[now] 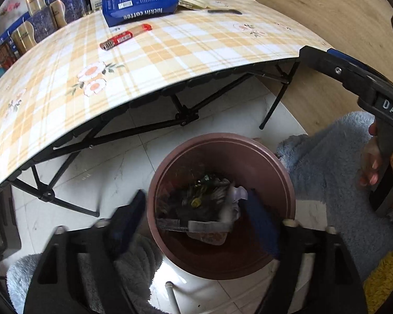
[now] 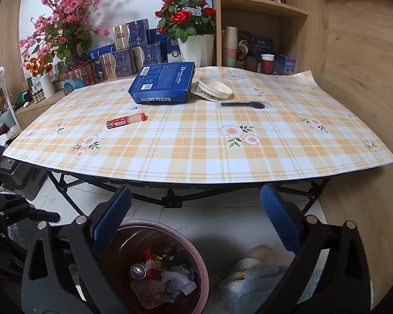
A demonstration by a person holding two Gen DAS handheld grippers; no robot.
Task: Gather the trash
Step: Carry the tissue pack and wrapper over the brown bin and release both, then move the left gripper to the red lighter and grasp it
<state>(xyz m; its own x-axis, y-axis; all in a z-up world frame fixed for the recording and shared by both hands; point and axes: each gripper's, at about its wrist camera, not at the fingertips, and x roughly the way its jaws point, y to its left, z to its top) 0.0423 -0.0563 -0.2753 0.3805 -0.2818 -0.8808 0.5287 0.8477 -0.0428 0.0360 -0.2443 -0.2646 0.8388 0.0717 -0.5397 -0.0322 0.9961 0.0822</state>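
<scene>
A brown trash bin (image 1: 222, 138) stands on the white floor below the table edge. My left gripper (image 1: 194, 198) hangs over it, pointing down, jaws wide open and blurred, nothing between the pads. Inside lie crumpled paper (image 1: 237, 195) and a clear plastic tray (image 1: 209, 231). My right gripper (image 2: 196, 191) is open and empty, just short of the table edge, above the bin (image 2: 167, 229). On the checked tablecloth (image 2: 196, 157) lie a red battery pack (image 2: 125, 121), a blue coffee box (image 2: 163, 83), a wrapped black spoon (image 2: 242, 104) and a white lid (image 2: 214, 89).
Black folding table legs (image 1: 180, 117) run just behind the bin. A hand (image 1: 380, 162) holds the right gripper at the right of the left wrist view, over pale blue fleece (image 1: 327, 170). Boxes, flowers and a wooden shelf (image 2: 262, 7) crowd the table's far side.
</scene>
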